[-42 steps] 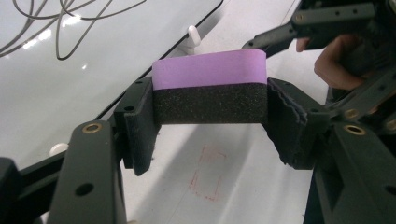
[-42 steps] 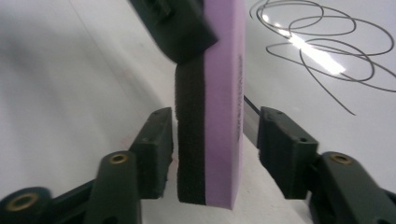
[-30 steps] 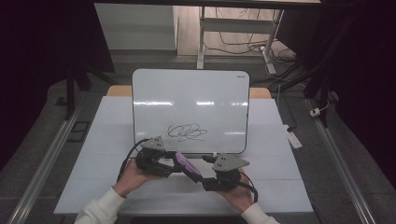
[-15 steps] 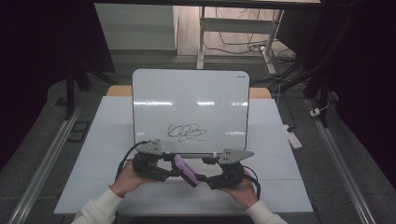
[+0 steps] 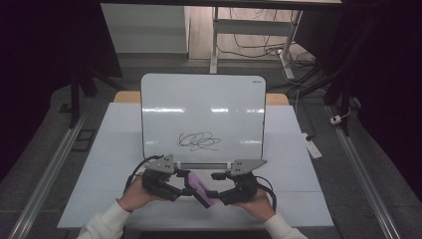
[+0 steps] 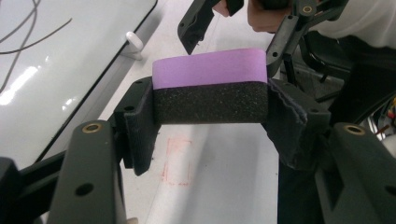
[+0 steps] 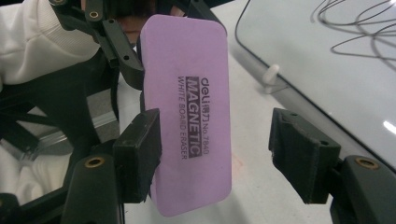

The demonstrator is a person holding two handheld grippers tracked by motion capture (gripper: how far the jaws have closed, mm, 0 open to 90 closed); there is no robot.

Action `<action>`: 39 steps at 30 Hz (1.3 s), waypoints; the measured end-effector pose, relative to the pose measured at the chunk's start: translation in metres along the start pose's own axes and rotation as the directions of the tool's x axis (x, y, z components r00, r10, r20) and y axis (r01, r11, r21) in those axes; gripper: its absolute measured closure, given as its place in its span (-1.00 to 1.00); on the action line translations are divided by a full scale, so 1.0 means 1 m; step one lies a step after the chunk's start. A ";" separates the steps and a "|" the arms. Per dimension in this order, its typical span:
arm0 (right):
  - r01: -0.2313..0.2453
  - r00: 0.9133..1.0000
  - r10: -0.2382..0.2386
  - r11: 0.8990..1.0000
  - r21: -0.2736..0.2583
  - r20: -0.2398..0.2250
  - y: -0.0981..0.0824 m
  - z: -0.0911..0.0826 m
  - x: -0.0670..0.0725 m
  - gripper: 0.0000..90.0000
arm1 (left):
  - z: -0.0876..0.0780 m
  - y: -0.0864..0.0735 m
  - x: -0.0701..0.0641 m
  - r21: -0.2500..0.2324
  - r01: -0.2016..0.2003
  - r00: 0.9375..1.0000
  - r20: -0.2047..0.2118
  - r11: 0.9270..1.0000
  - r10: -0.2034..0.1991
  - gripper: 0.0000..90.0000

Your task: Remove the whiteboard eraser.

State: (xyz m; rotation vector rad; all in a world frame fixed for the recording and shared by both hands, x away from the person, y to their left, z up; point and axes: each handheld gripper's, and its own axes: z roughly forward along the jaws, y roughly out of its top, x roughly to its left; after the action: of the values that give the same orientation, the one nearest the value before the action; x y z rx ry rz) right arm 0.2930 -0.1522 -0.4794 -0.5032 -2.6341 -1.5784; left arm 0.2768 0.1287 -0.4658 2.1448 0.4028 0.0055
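While the left gripper has its fingers clenched on the purple eraser above the bench's near edge, the right gripper's fingers are released around it. Label reads "deli MAGNETIC WHITE BOARD ERASER No.7840".

Purple eraser with black felt, white board with black scribble

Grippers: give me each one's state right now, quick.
Left gripper: shut on the purple eraser, clamped by its ends.
Right gripper: open, jaws either side of the eraser, one pad apart from it.
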 end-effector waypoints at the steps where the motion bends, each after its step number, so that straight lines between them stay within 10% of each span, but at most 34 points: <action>1: -0.002 1.000 0.002 1.000 0.006 -0.019 0.000 0.001 0.000 -0.25 | 0.000 0.000 0.000 -0.002 -0.002 1.000 0.006 1.000 0.002 -0.15; 19: -0.029 0.983 0.041 0.997 0.073 -0.179 -0.002 0.019 0.001 -0.14 | 0.006 0.000 -0.005 0.005 -0.063 0.997 0.044 0.998 0.062 -0.15; 39: -0.014 0.995 0.020 0.998 0.065 -0.093 0.001 0.017 0.002 -0.12 | 0.005 -0.003 0.001 -0.007 0.004 1.000 0.024 1.000 -0.004 -0.16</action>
State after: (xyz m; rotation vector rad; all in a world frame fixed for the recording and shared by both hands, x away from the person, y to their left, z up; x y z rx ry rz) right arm 0.2934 -0.1364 -0.4866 -0.4367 -2.5943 -1.4693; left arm 0.2781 0.1265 -0.4714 2.1350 0.3926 -0.0211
